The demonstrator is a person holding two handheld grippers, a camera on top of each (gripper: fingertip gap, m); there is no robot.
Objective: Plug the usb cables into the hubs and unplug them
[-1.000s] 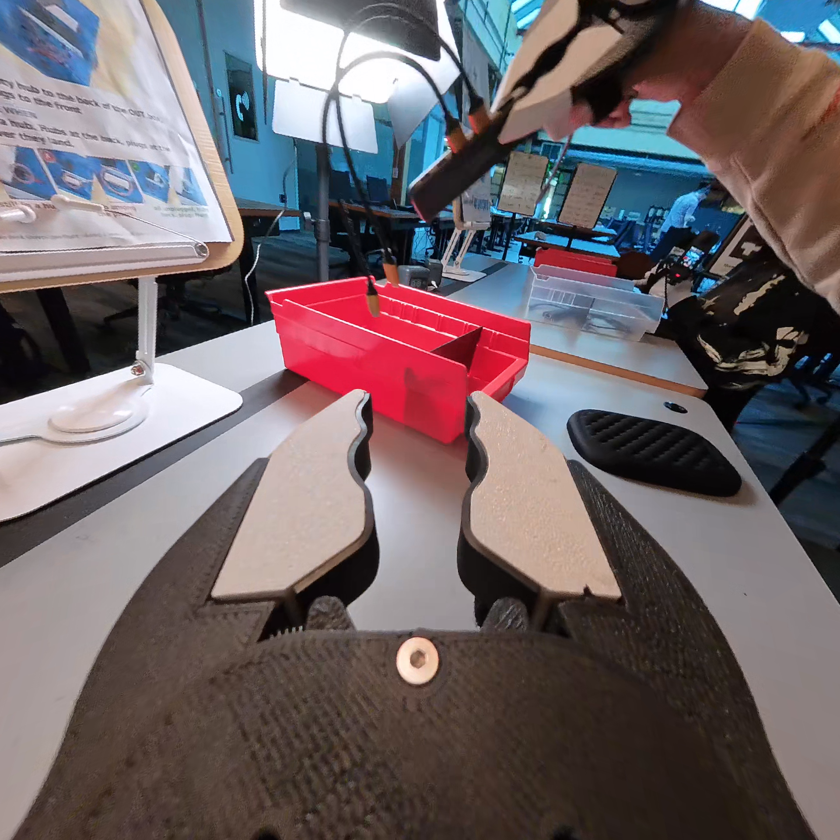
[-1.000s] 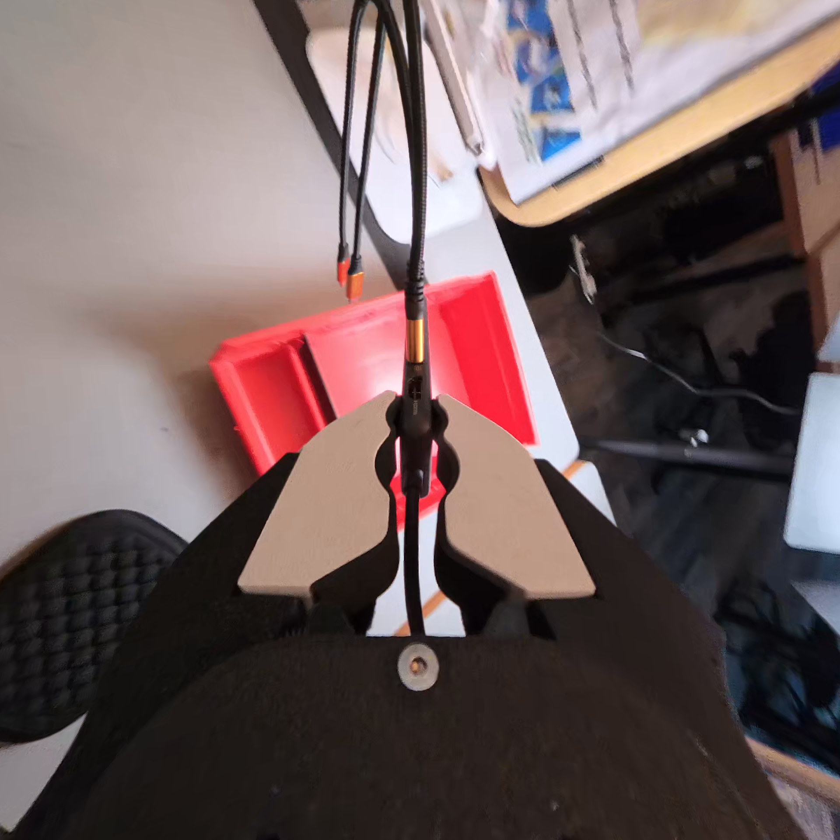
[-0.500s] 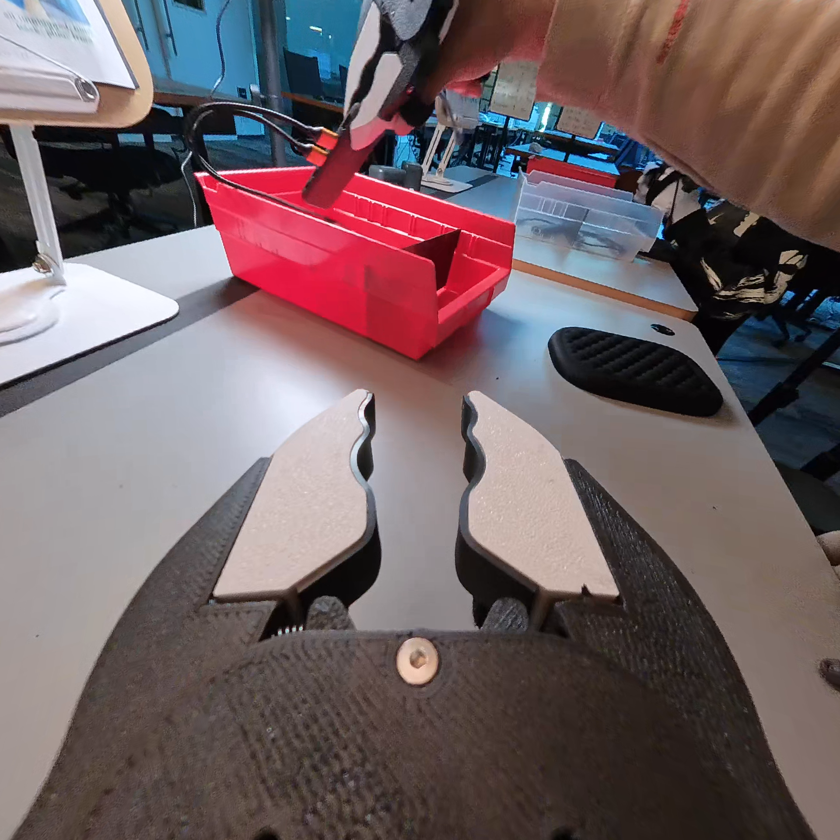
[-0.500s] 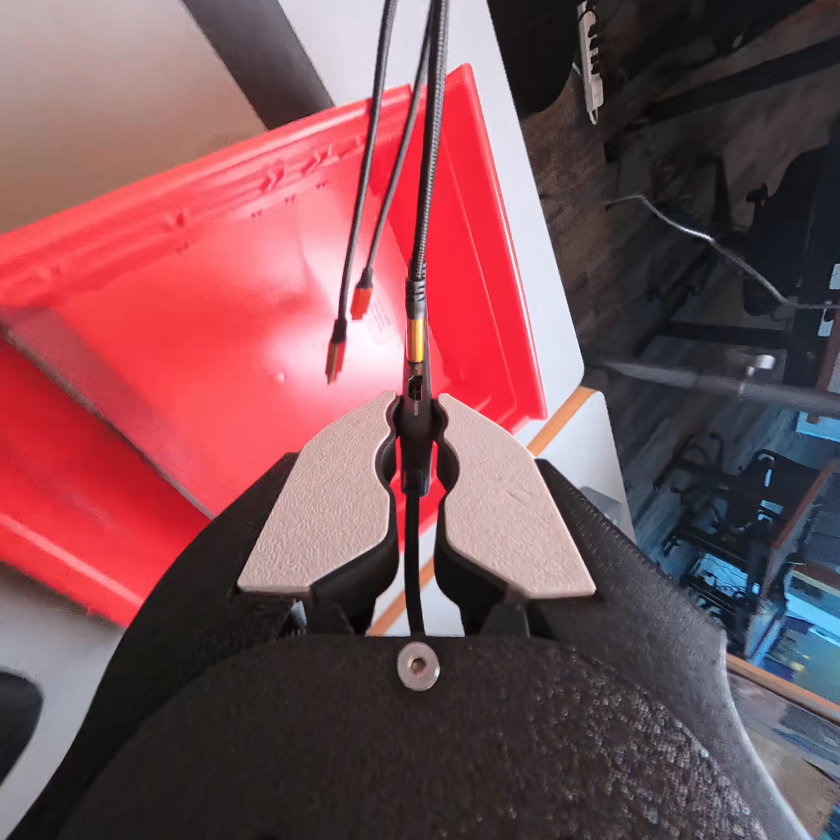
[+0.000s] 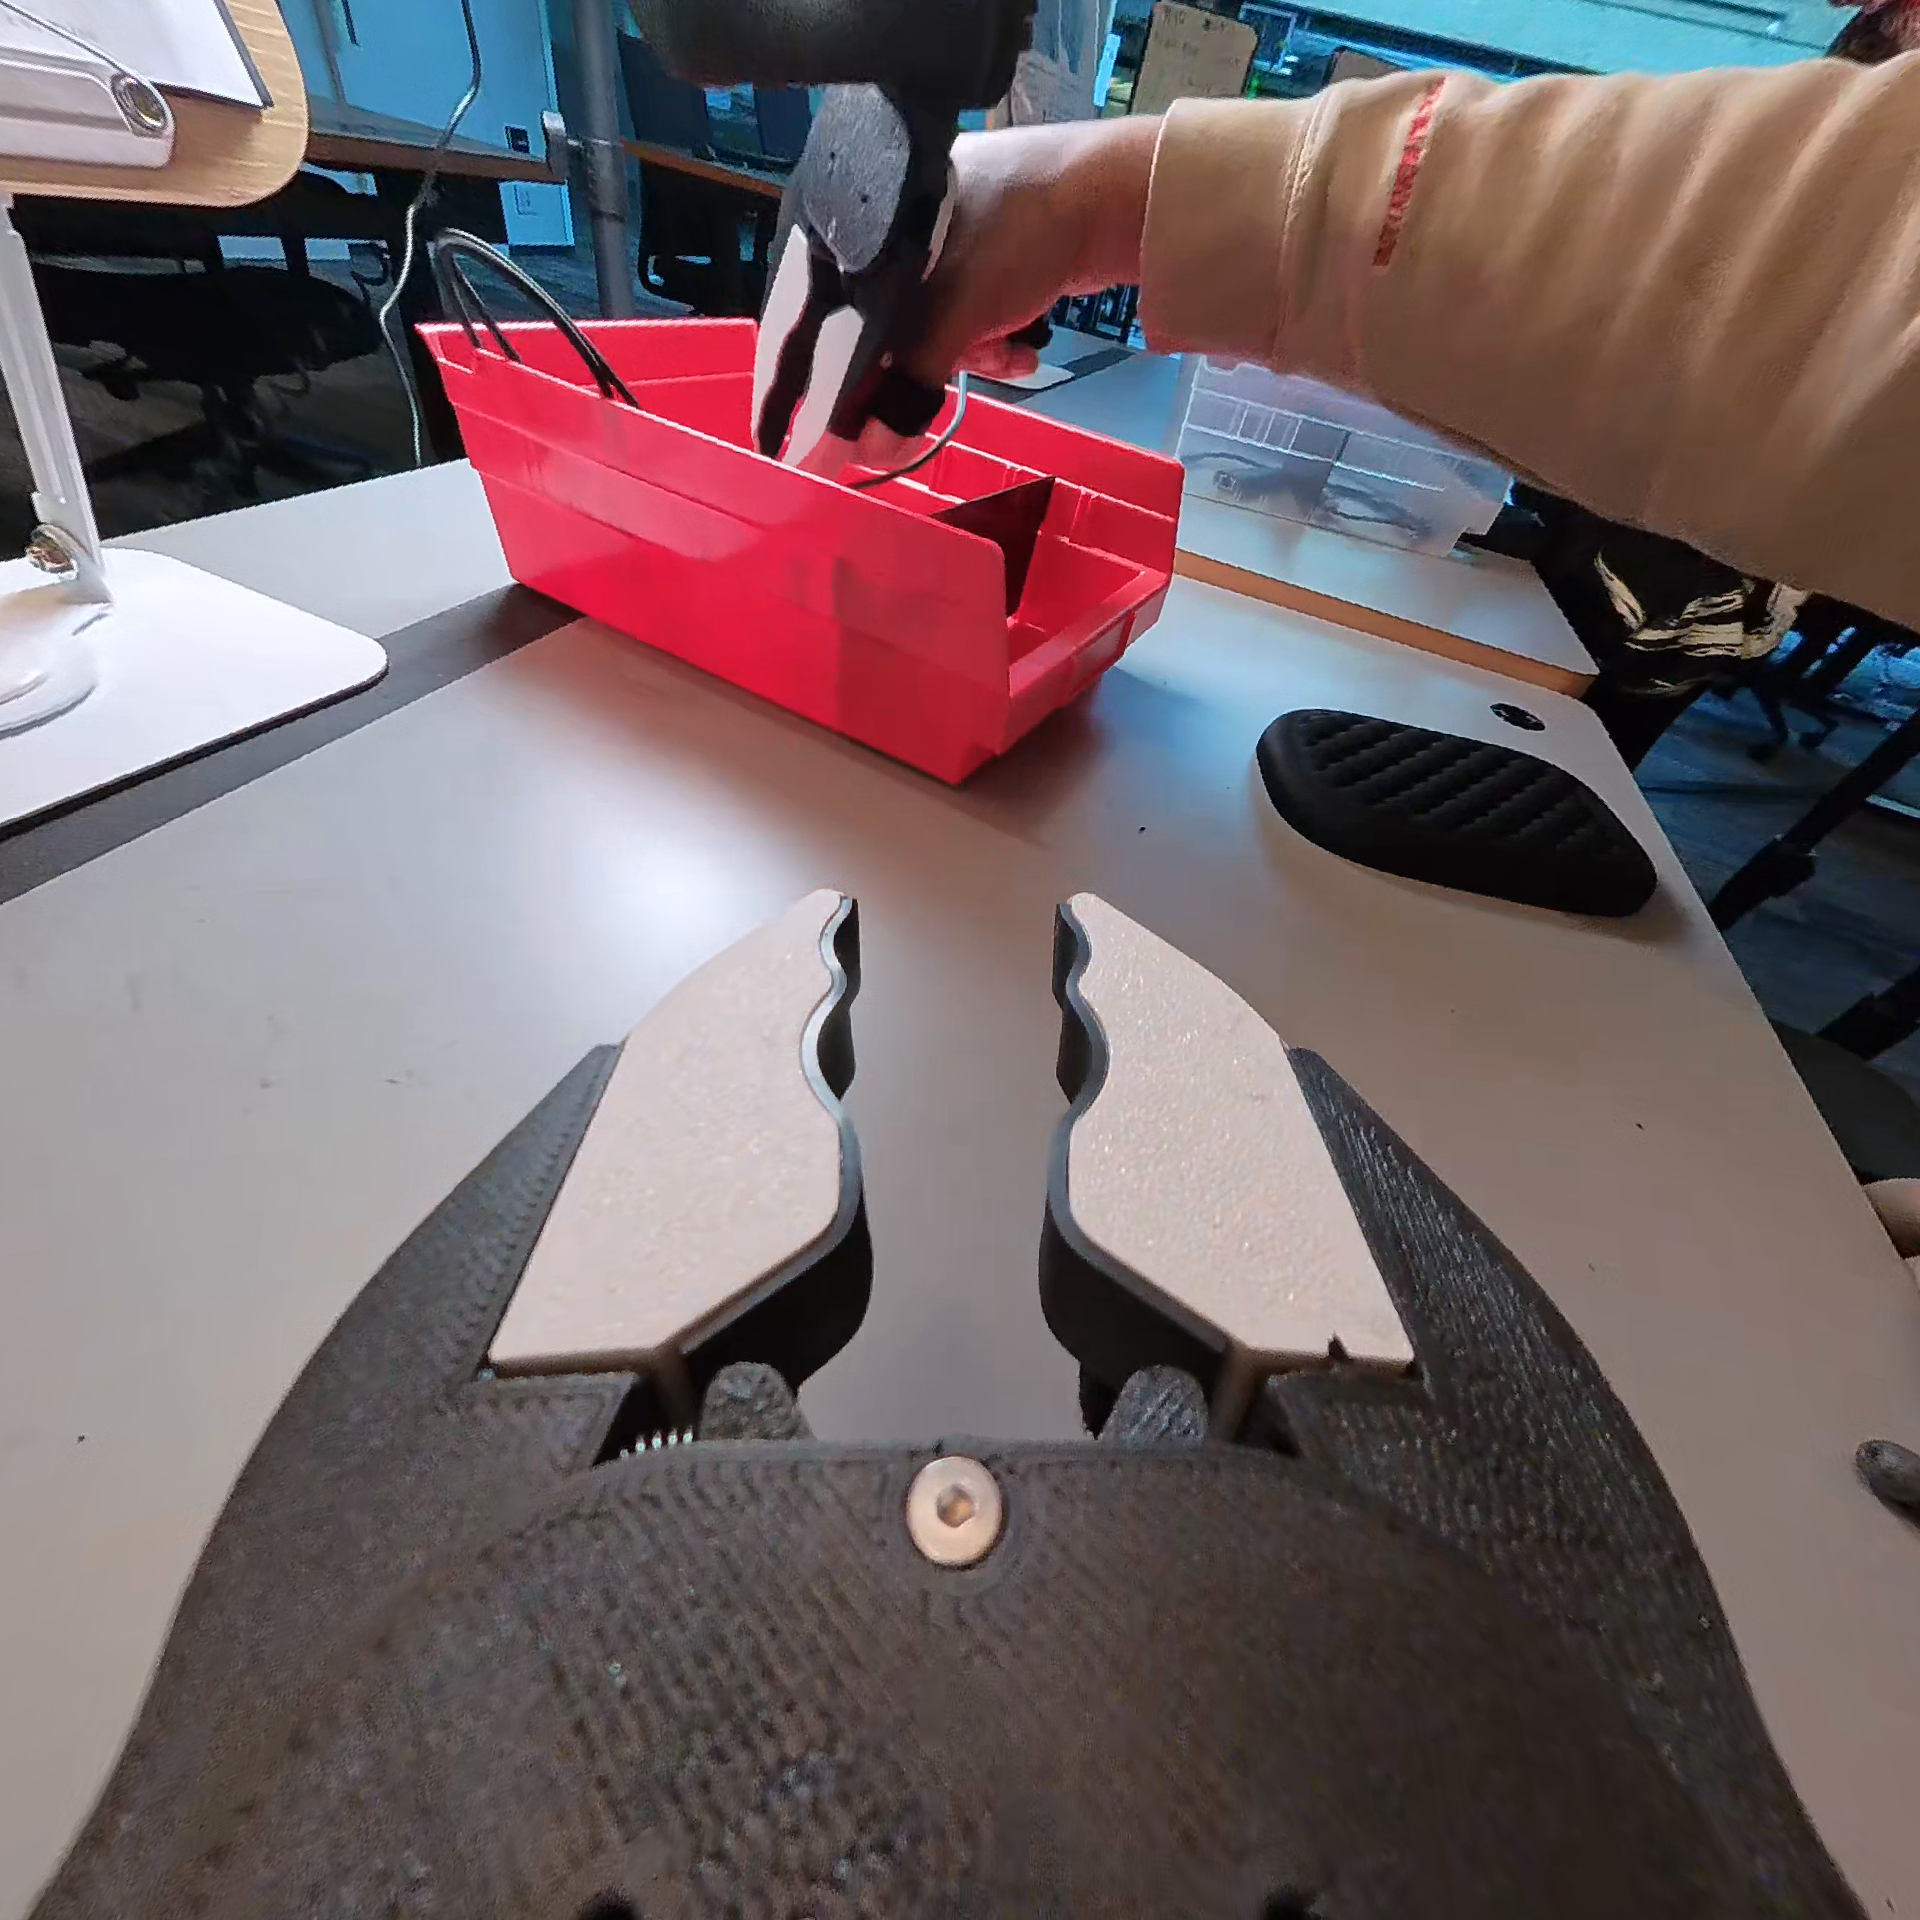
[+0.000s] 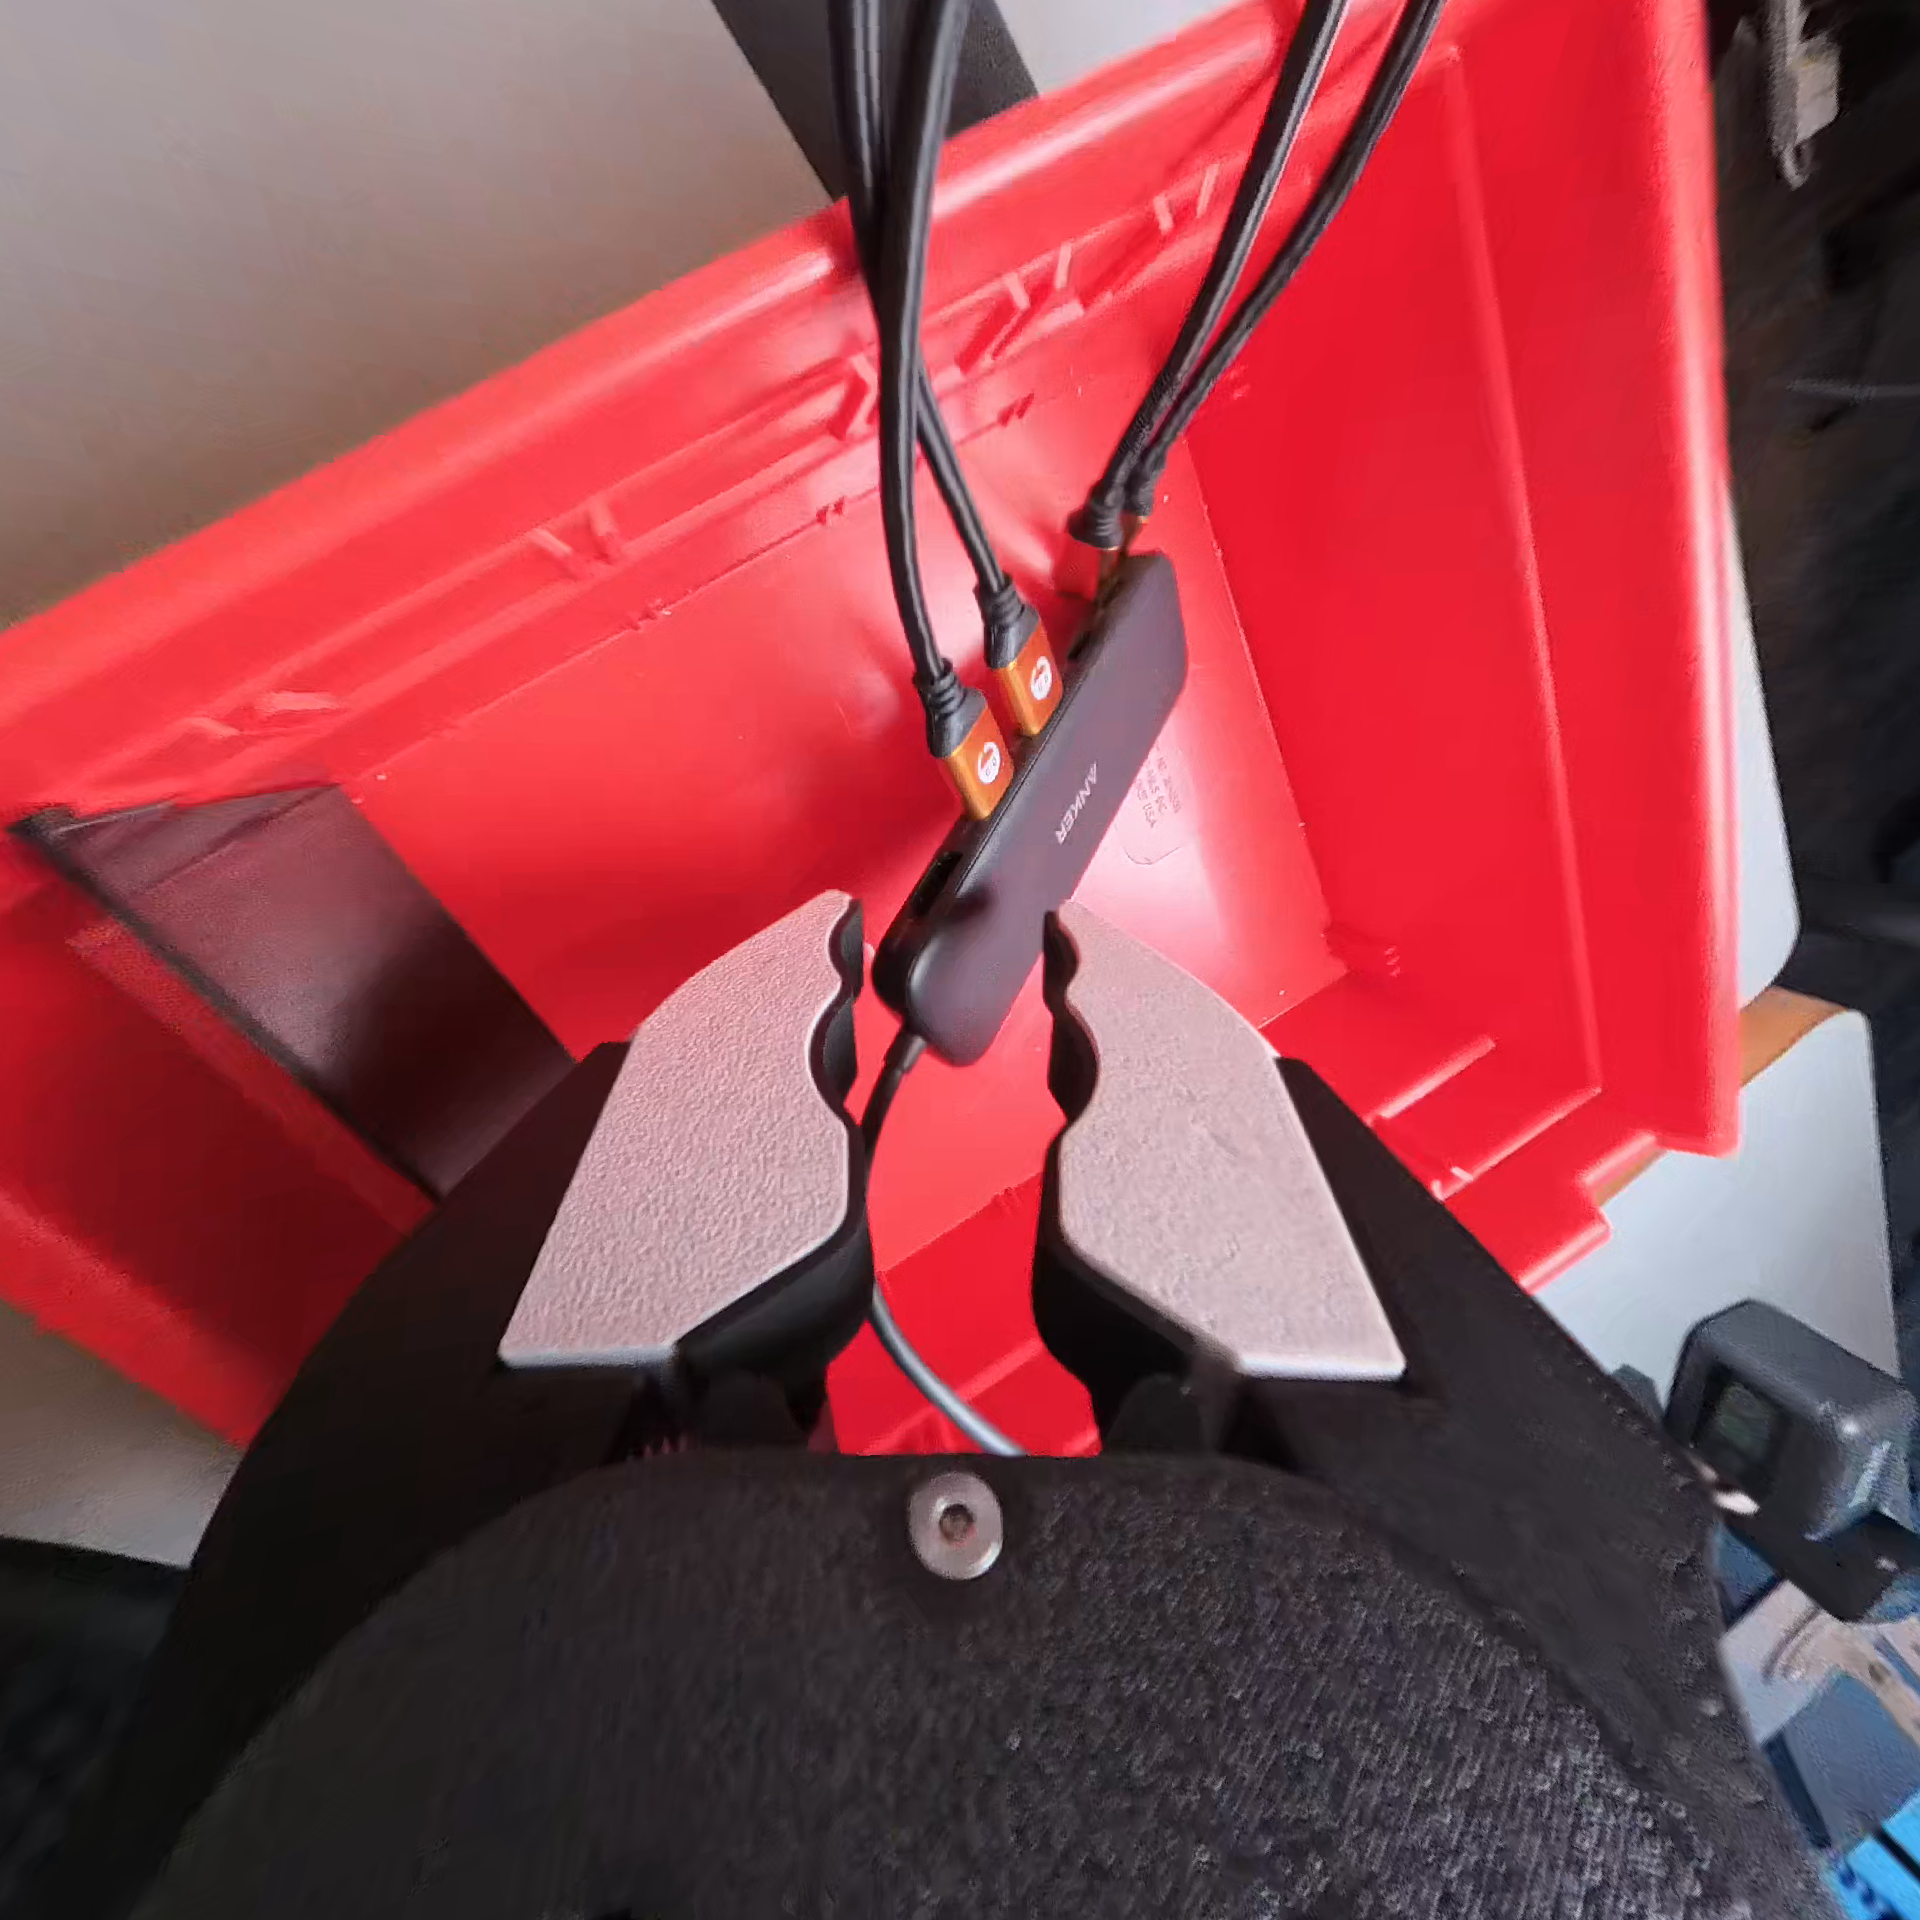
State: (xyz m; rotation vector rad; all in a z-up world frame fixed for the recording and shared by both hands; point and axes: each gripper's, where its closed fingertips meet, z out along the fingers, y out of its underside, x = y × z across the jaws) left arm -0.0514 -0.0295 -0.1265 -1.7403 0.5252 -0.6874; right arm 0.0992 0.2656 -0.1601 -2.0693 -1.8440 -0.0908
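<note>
A dark grey USB hub (image 6: 1049, 831) lies inside the larger compartment of the red bin (image 6: 520, 727). Several black cables with orange plugs (image 6: 977, 764) are plugged into its side and run up over the bin wall. My right gripper (image 6: 951, 935) is open, with its fingertips on either side of the hub's near end and the hub's own thin cable passing between them. In the left wrist view the right gripper (image 5: 821, 416) reaches down into the red bin (image 5: 748, 582). My left gripper (image 5: 956, 925) is open and empty, low over the grey table (image 5: 416, 935).
A black divider (image 5: 1003, 520) splits the bin. A black textured pad (image 5: 1455, 810) lies at the table's right. A white stand base (image 5: 177, 655) sits at the left. A clear plastic box (image 5: 1340, 468) stands behind the bin. A person's sleeved arm (image 5: 1558, 312) crosses above.
My right gripper has come down into the red bin with the hub and opened, so the hub now lies on the bin floor. My left gripper has tilted lower toward the table and stays open.
</note>
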